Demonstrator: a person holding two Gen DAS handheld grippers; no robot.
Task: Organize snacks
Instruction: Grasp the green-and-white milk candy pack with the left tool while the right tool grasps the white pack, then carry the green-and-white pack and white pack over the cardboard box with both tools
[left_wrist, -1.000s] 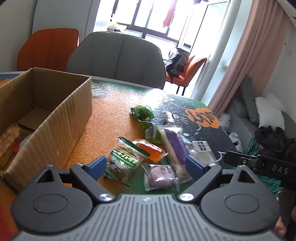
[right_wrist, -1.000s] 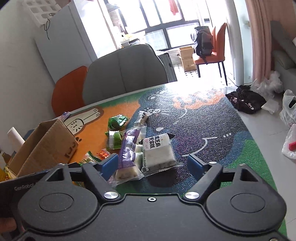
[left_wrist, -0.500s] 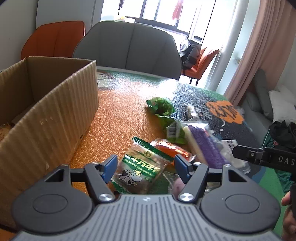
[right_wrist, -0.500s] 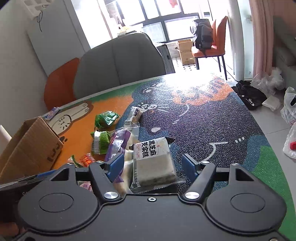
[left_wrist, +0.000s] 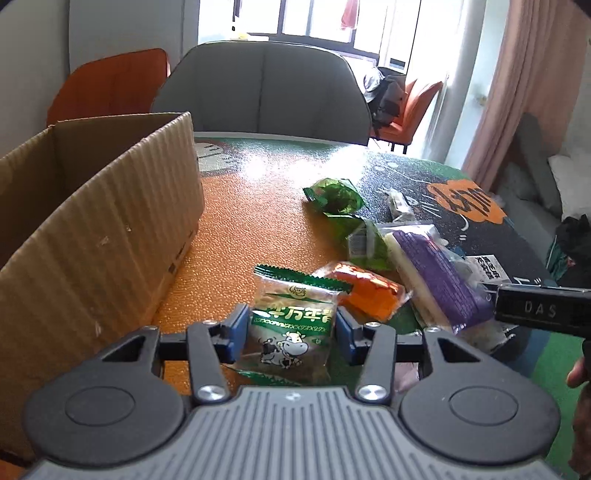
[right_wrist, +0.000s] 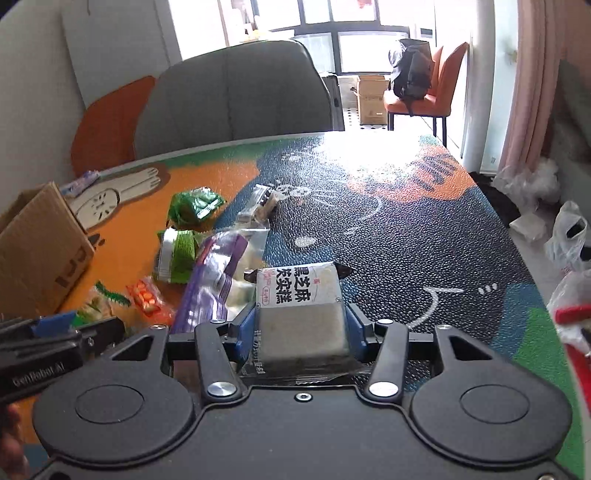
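Observation:
My left gripper (left_wrist: 291, 332) is closing on a clear snack packet with green print and a cow (left_wrist: 293, 314); its blue pads touch both sides of the packet, which lies on the orange part of the table mat. My right gripper (right_wrist: 301, 328) is closing on a white packet with black lettering (right_wrist: 299, 291), with both pads against its sides. An open cardboard box (left_wrist: 92, 229) stands to the left of the snack pile. Loose snacks lie between the grippers: an orange packet (left_wrist: 369, 291), a purple packet (left_wrist: 439, 273) and green packets (left_wrist: 336, 195).
A small clear packet (right_wrist: 260, 201) lies farther back on the dark mat (right_wrist: 406, 229). A grey chair (left_wrist: 266, 88) and an orange chair (left_wrist: 110, 81) stand behind the table. Plastic bags (right_wrist: 569, 240) lie on the floor past the table's right edge.
Both grippers have come down and forward onto the snack pile and narrowed. The left one now has the cow packet between its pads; the right one has the white packet.

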